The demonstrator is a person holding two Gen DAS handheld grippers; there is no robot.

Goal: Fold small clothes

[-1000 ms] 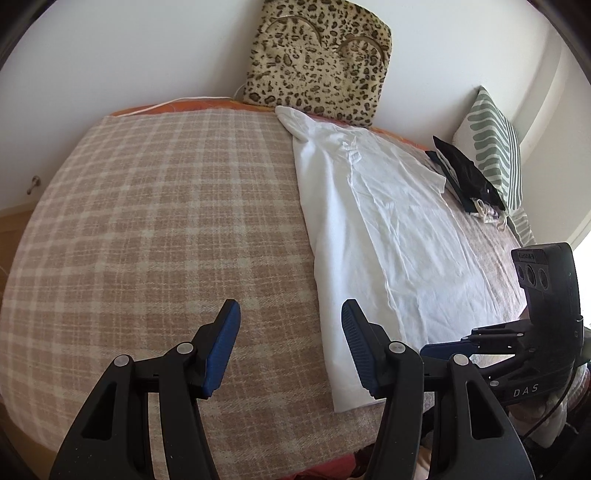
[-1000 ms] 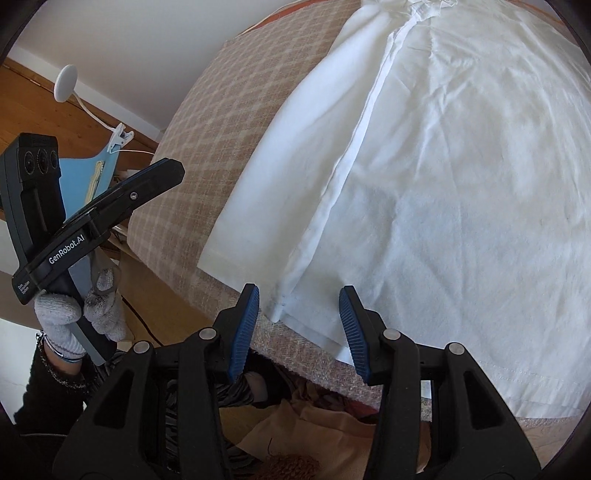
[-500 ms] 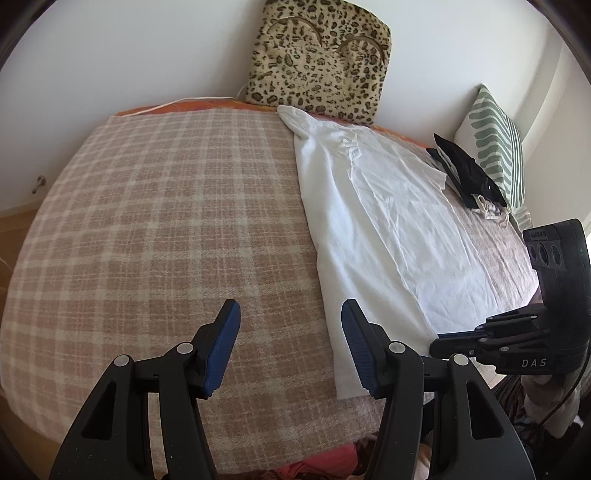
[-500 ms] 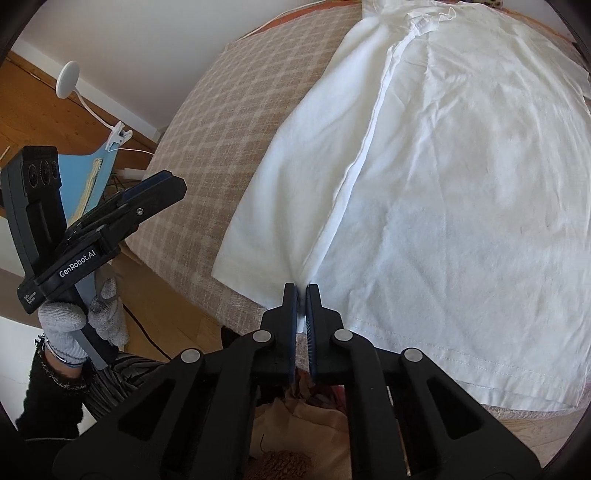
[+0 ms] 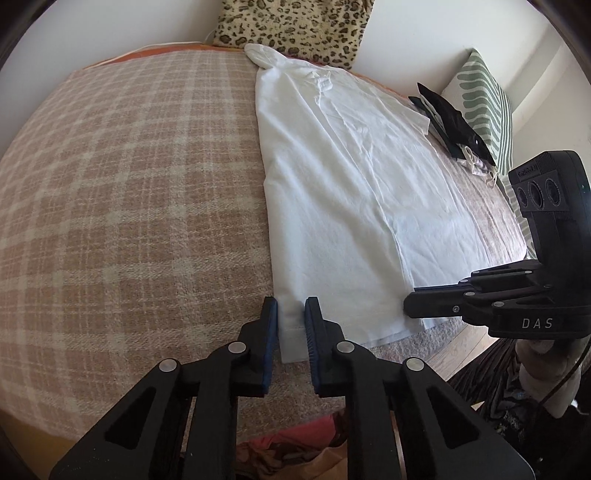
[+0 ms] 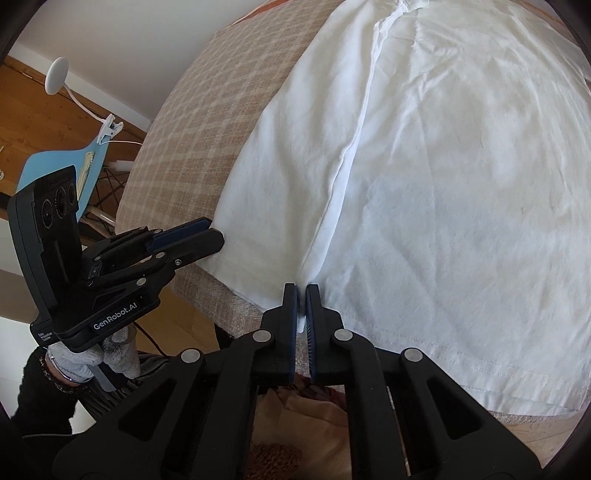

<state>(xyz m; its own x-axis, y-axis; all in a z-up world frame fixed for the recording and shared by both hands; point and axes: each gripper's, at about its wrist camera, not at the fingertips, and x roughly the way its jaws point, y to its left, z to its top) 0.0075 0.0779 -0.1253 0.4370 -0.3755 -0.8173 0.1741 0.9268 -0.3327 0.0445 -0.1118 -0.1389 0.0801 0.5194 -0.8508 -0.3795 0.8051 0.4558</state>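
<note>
A white shirt (image 5: 343, 177) lies flat on a plaid bed cover (image 5: 129, 192), its left side folded inward along a lengthwise crease (image 6: 343, 162). My left gripper (image 5: 290, 314) has its jaws nearly closed around the shirt's near left hem corner. My right gripper (image 6: 301, 301) is shut on the shirt's hem at the foot of the crease. The right gripper also shows in the left wrist view (image 5: 410, 306), and the left gripper in the right wrist view (image 6: 214, 236).
A leopard cushion (image 5: 291, 29) and a green striped pillow (image 5: 484, 103) stand at the bed's far side, with dark clothes (image 5: 450, 122) beside the pillow. A blue chair (image 6: 59, 166) and a white clip lamp (image 6: 57, 74) are off the bed's left.
My right gripper closed on the hem at the crease. My left gripper moved right to the shirt's near corner and narrowed its jaws around it.
</note>
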